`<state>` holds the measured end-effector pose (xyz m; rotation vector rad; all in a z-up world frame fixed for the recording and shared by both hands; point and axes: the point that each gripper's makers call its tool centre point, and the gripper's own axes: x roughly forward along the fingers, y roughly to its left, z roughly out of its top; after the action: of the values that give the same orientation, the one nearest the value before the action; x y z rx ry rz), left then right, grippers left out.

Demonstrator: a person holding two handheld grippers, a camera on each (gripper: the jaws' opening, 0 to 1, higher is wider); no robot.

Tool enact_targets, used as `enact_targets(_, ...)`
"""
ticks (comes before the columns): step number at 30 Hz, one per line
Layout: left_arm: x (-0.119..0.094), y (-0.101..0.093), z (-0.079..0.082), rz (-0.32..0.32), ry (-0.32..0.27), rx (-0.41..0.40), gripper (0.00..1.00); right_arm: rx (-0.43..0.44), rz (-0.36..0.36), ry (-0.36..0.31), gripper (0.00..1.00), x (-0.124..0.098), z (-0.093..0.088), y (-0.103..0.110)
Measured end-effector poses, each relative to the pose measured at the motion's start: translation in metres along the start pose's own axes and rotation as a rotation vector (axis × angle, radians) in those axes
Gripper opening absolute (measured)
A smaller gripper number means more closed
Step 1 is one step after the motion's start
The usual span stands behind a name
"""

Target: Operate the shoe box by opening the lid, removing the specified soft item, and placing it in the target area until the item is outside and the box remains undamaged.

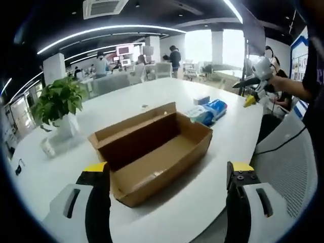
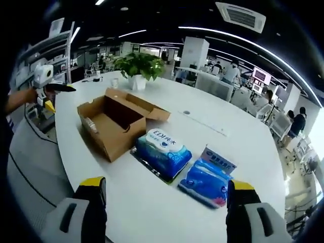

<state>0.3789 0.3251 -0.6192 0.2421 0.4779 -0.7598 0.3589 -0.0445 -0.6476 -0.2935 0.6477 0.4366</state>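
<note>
You're looking at a matt brown cardboard box (image 1: 152, 152), its inside plain and dull. The table (image 2: 152, 212) under it is smooth white with a soft sheen. Beside it, two glossy blue plastic tissue packs (image 2: 163, 152).

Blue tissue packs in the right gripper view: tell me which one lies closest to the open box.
The pack with the white top label. It lies right beside the cardboard box; the other blue pack lies farther out, past it.

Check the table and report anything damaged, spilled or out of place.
Nothing stands out. The box sits open on the table, lid folded back, walls untorn. Two blue tissue packs lie beside it, intact. The plant stands upright. Both grippers, left and right, are open and empty.
</note>
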Motion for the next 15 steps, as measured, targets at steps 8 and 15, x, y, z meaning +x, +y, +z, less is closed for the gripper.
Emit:
enact_targets(8, 0.009, 0.012, 0.008, -0.021, 0.025, 0.054, 0.94, -0.016, -0.022, 0.004, 0.99, -0.004, -0.005, 0.008)
enact_targets(15, 0.014, 0.019, 0.008, -0.032, 0.056, 0.095, 0.94, 0.017, -0.011, -0.045, 0.99, -0.008, -0.001, 0.019)
